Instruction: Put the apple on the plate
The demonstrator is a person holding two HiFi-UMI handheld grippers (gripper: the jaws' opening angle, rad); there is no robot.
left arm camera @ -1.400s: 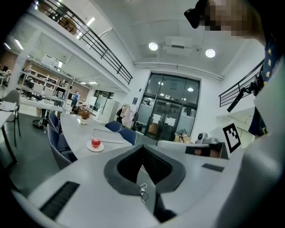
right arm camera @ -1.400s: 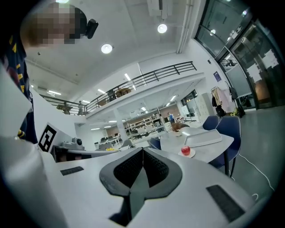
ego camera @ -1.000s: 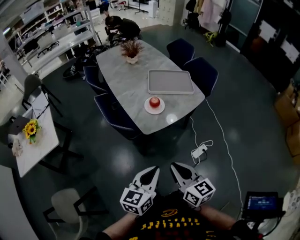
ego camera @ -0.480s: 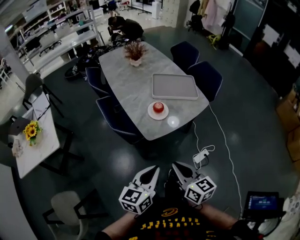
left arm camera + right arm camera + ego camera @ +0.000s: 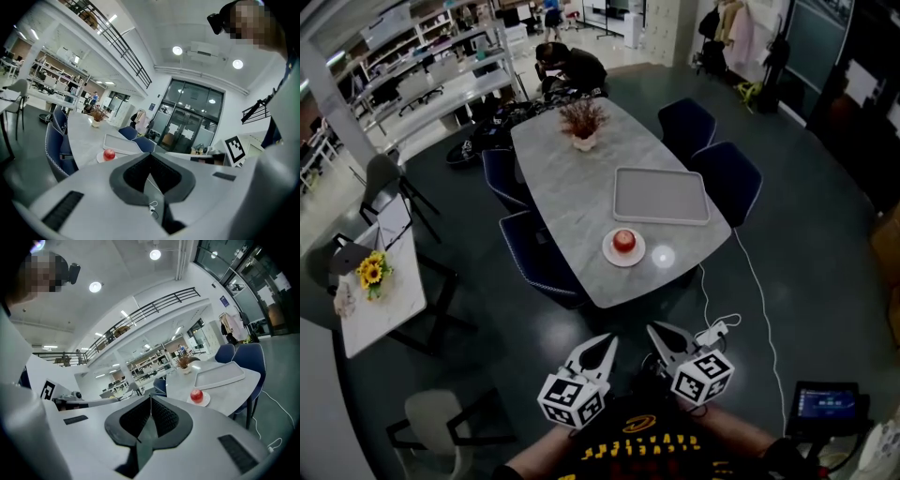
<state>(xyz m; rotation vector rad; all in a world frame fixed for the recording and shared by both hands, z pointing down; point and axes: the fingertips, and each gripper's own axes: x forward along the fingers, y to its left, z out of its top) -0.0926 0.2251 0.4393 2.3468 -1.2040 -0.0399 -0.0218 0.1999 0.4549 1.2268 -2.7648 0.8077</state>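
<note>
Lower centre of head view: left gripper [image 5: 602,344] and right gripper [image 5: 658,333] side by side, jaws of each closed together, nothing between them. Well beyond, mid-frame: red apple [image 5: 624,241] sat on white plate [image 5: 608,255] at near end of grey table [image 5: 567,187]. Grey tray [image 5: 661,195] just behind plate; potted plant [image 5: 584,122] at far end

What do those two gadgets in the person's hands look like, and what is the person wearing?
The left gripper and the right gripper are white, wedge-shaped tools with two jaws each. Dark ribbed pads line the inside of the jaws. At the back of each sits a white cube printed with black square markers. The person wears a dark shirt with yellow and orange print.
</note>
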